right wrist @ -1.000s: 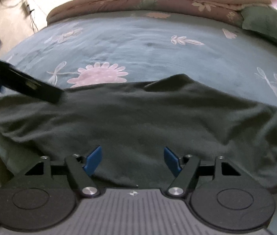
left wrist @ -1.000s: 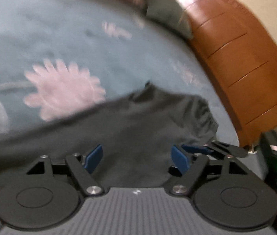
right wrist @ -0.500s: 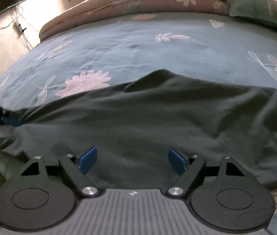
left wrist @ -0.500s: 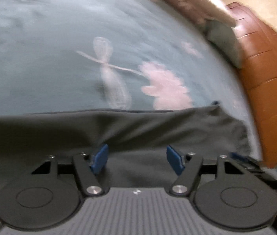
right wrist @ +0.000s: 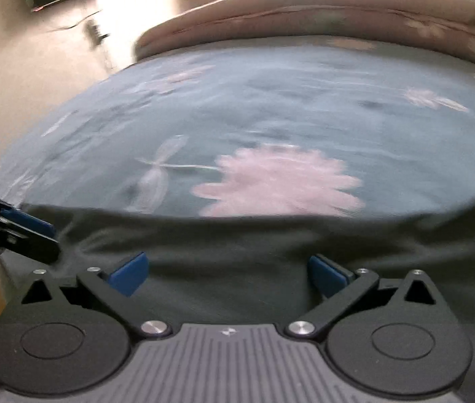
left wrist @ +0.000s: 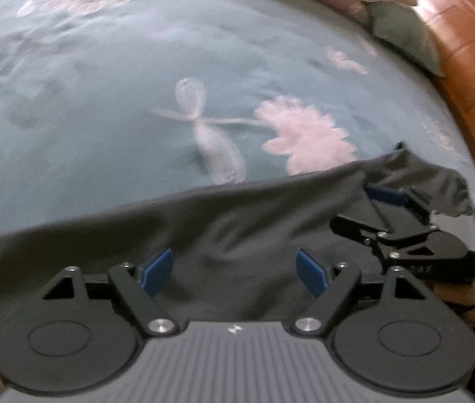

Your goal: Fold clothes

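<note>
Left wrist view, left tongs opening over dark garment spread on the floral bed (nothing pinched), right wrist view, right tongs opening wide above the same garment, empty.

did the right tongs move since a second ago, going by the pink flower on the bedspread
Yes. In the right wrist view the pink flower now sits centred above the opening right tongs; earlier it lay up-left, so they shifted left.
</note>
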`<state>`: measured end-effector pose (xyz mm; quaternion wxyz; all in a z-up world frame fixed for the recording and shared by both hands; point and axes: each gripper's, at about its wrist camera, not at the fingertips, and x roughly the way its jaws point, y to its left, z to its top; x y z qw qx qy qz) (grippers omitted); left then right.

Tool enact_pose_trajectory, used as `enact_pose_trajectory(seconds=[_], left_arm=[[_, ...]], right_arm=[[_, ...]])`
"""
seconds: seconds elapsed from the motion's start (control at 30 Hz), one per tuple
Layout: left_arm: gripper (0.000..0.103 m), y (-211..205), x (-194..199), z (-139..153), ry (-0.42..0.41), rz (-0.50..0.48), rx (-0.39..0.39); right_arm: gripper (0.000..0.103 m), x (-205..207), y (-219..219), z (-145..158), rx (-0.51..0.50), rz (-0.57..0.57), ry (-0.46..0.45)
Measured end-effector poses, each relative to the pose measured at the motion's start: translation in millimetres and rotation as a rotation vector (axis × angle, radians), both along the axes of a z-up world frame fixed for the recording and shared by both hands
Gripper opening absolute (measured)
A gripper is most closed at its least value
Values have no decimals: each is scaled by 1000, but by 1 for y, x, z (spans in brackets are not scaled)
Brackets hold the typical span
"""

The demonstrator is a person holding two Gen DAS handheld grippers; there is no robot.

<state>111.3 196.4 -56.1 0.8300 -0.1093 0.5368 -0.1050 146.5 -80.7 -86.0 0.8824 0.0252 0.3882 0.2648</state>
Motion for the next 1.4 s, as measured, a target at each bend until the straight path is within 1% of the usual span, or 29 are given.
enact_pose_trajectory(seconds=[0.03,0.07,0.13,0.2,0.27,0.3,0.37,0.47,0.53,0.6,0.67,0.77,0.87,0.97,1.03,1.07,1.1,1.13,1.17,1.2,1.3,1.33,1.4], left_arm=[[81,4,-2,0,1,14,13],[81,7,-4,1,-4,23,22],[81,10,-8,6,-23,17,11],[83,9,-12,10,-39,2,-11],[83,5,-13,9,-45,-16,-27],[83,2,-13,7,-45,-24,-32],[83,-4,-13,2,-44,-46,-42],[83,-5,-12,-9,-32,-44,-38],[83,0,-10,-18,-14,-18,-40],[84,7,-10,-21,-17,0,-67],[84,13,-8,-20,-21,18,-84],[84,18,-7,-18,-23,32,-83],[84,17,-8,-15,-33,20,-61],[84,19,-10,-18,-30,15,-47],[84,24,-11,-20,-33,27,-29],[84,26,-11,-19,-36,31,-16],[84,29,-12,-17,-38,44,8],[84,31,-13,-14,-40,65,49],[83,32,-16,-9,-48,81,90],[83,34,-18,-4,-61,84,110],[84,18,-22,10,-103,15,87],[84,12,-23,15,-117,-11,77],[84,-16,-22,21,-149,-91,74]], right_arm=[[103,1,6,1,1,22,-1],[103,-2,1,6,0,21,-16],[103,-7,-9,16,-3,17,-45],[103,-11,-21,26,-5,9,-72],[103,-8,-52,31,1,-55,-78],[103,-3,-67,30,8,-87,-71],[103,9,-94,24,39,-133,-29],[103,27,-117,10,96,-171,9],[103,42,-120,1,100,-190,25],[103,57,-123,-6,92,-210,18],[103,73,-127,-8,68,-218,2],[102,83,-130,0,31,-253,6],[103,63,-131,19,60,-224,-28],[103,41,-123,22,68,-146,-22],[103,34,-122,15,13,-148,-7],[103,32,-125,12,-35,-171,-1],[103,30,-130,11,-81,-207,4],[103,26,-136,10,-122,-239,7],[103,18,-144,14,-135,-253,5],[103,9,-151,19,-148,-267,4],[103,-21,-162,25,-218,-269,-9],[103,-30,-162,23,-250,-264,-6],[103,-46,-161,13,-294,-254,13]])
